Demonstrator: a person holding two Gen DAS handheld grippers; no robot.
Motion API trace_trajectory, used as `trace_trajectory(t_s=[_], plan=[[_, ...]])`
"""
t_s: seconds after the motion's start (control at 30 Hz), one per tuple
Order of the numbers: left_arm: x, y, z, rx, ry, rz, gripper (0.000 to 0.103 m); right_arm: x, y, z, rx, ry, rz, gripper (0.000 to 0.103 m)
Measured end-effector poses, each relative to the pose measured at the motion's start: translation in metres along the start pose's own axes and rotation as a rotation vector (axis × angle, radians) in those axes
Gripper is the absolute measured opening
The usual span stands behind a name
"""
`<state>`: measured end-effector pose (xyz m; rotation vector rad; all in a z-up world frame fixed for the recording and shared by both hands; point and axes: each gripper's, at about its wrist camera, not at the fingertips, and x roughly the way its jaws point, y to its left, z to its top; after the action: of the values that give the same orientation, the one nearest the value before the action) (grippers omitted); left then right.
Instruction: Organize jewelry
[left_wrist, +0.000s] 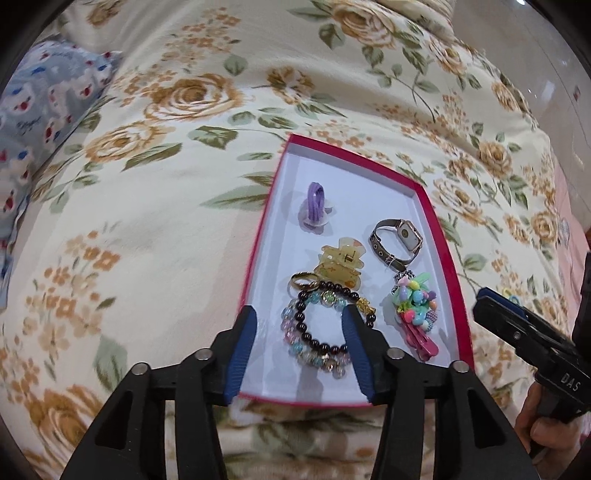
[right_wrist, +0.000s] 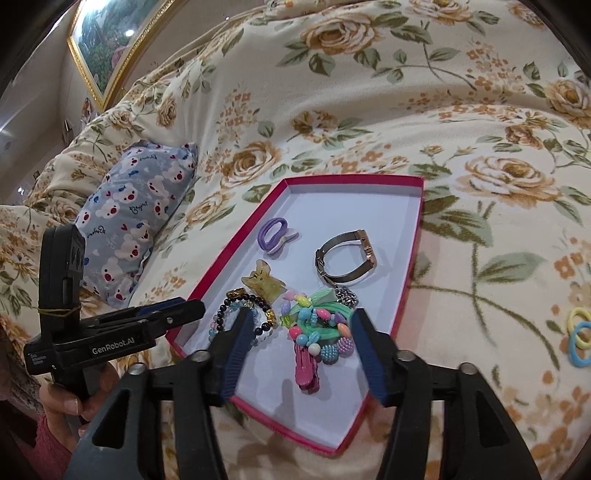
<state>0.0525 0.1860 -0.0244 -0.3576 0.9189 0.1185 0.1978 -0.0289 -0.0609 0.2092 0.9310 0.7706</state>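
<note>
A red-rimmed tray (left_wrist: 439, 236) (right_wrist: 236, 243) lies on the floral bedspread. It holds a purple hair tie (left_wrist: 316, 201), a metal-band watch (left_wrist: 397, 240), a yellow claw clip (left_wrist: 338, 264), a gold ring (left_wrist: 303, 280), bead bracelets (left_wrist: 314, 332), a colourful beaded hair tie (right_wrist: 317, 328) and a pink clip (right_wrist: 306, 369). My left gripper (left_wrist: 299, 312) stands open over the bracelets, which lie flat between its blue pads without being pressed. My right gripper (right_wrist: 303, 314) is open above the beaded hair tie, which rests in the tray. Each gripper shows at the other view's edge.
Small yellow and blue hair rings (right_wrist: 578, 336) lie loose on the bedspread to the right of the tray. A blue bear-print pillow (right_wrist: 133, 218) sits to the left. A gold-framed picture (right_wrist: 110, 40) hangs on the wall behind. The far half of the tray is bare.
</note>
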Motion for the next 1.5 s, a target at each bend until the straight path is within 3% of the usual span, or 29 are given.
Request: trace_trajectory(t_s=[0.1, 0.17, 0.23, 0.37, 0.53, 0.83, 1.03, 1.17, 1.27, 1.33, 1.5], plan=[[-0.012, 0.008, -0.010, -0.047, -0.016, -0.010, 0.059, -0.013, 0.000, -0.004, 0.001, -0.034, 0.000, 0.067], [-0.018, 0.012, -0.015, -0.082, -0.023, -0.015, 0.075, -0.023, 0.001, -0.007, 0.005, -0.061, 0.004, 0.069], [-0.024, 0.015, -0.021, -0.107, -0.029, -0.025, 0.079, -0.031, 0.000, -0.010, 0.011, -0.085, 0.007, 0.072], [-0.032, 0.019, -0.032, -0.135, -0.028, -0.036, 0.080, -0.045, 0.000, -0.019, 0.017, -0.116, 0.009, 0.073], [-0.045, 0.023, -0.048, -0.145, -0.039, -0.006, 0.080, -0.062, 0.006, -0.036, -0.022, -0.175, -0.058, 0.073], [-0.064, 0.023, -0.072, -0.146, -0.024, 0.047, 0.088, -0.061, 0.025, -0.060, -0.111, -0.091, -0.108, 0.080], [-0.079, 0.001, -0.076, -0.048, -0.024, 0.183, 0.091, -0.062, 0.032, -0.065, -0.108, -0.024, -0.128, 0.085], [-0.095, -0.018, -0.075, 0.002, -0.056, 0.200, 0.093, -0.070, 0.038, -0.057, -0.111, -0.016, -0.133, 0.085], [-0.114, -0.030, -0.068, 0.033, -0.103, 0.205, 0.099, -0.083, 0.048, -0.041, -0.162, -0.053, -0.144, 0.087], [-0.127, -0.036, -0.063, 0.054, -0.145, 0.209, 0.102, -0.091, 0.055, -0.029, -0.204, -0.108, -0.172, 0.100], [-0.135, -0.040, -0.066, 0.060, -0.196, 0.219, 0.102, -0.090, 0.056, -0.023, -0.225, -0.176, -0.200, 0.102]])
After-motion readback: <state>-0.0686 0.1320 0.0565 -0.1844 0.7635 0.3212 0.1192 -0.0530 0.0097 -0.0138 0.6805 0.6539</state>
